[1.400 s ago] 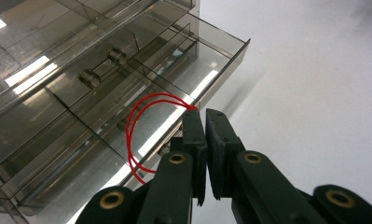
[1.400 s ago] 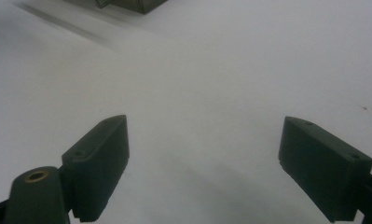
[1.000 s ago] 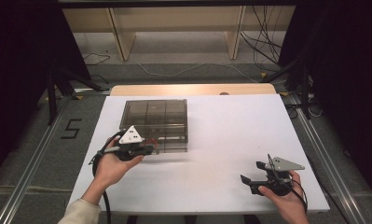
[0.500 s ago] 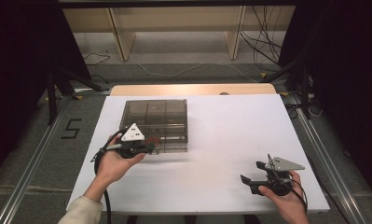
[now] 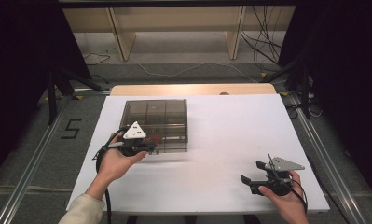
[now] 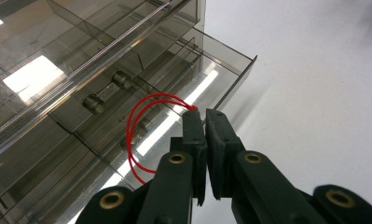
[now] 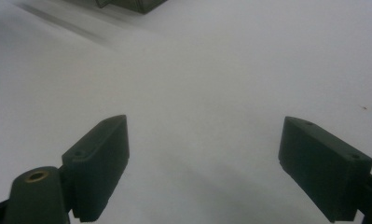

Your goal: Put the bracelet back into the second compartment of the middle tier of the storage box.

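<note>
At the left of the white table (image 5: 211,154), the left gripper (image 6: 203,112) has its jaws pressed together on a red loop (image 6: 141,121), apparently a thin cord or rubber band. The loop hangs over a drawer (image 6: 221,65) pulled out at the near edge of the smoky clear plastic drawer box (image 5: 155,116). At the near right, well apart, the right gripper (image 7: 203,140) rests with jaws spread wide over bare table.

Overhead light washes the white tabletop (image 5: 221,140) bright while the surroundings at 3 and 9 o'clock stay dark; glare patches (rectangular) gleam on the clear box (image 6: 81,74), and the right claw (image 7: 204,168) shows soft, blurred shadows.
</note>
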A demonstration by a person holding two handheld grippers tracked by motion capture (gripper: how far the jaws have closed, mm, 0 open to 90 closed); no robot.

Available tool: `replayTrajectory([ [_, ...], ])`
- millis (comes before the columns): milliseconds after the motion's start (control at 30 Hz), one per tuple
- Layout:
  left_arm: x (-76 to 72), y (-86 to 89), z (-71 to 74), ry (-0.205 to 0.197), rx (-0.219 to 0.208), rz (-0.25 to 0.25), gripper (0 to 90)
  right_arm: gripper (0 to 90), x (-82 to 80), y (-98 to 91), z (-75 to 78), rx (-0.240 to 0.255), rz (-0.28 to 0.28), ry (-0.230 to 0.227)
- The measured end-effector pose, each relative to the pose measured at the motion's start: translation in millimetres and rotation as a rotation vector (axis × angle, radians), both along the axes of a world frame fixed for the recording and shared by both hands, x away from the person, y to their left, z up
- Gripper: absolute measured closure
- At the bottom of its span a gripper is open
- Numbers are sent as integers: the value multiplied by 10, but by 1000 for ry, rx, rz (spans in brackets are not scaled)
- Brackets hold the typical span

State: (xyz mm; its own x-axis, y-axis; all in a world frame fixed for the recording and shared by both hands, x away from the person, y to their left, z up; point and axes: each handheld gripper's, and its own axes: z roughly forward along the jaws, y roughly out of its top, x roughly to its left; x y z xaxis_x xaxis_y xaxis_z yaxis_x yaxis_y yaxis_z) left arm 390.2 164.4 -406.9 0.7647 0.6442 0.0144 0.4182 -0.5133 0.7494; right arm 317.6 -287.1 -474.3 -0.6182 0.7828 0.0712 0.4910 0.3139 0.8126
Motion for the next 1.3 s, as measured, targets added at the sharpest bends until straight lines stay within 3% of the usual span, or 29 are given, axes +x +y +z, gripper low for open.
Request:
replayTrajectory([
  [1300, 128, -62, -26, 27, 21, 4, 868, 170, -5, -2, 6, 1, -7, 4],
])
